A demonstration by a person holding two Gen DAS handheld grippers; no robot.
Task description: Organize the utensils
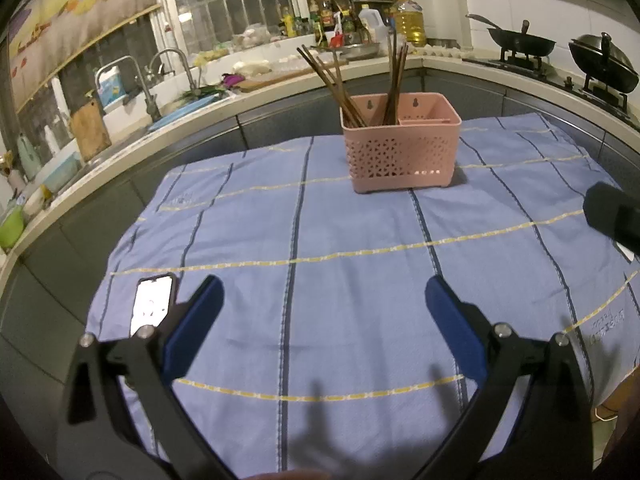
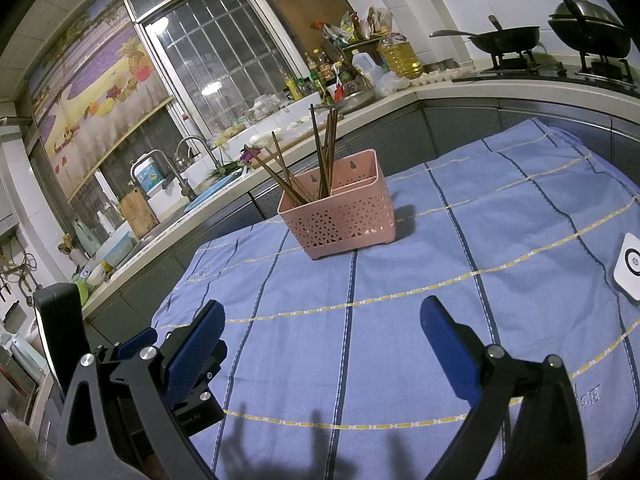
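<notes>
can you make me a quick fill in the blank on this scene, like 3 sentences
1. The chopsticks stand in a basket coloured ____.
2. The basket rests on a striped ____ cloth.
3. The left gripper and the right gripper both have jaws that are ____.

Missing words: pink; blue; open
</notes>
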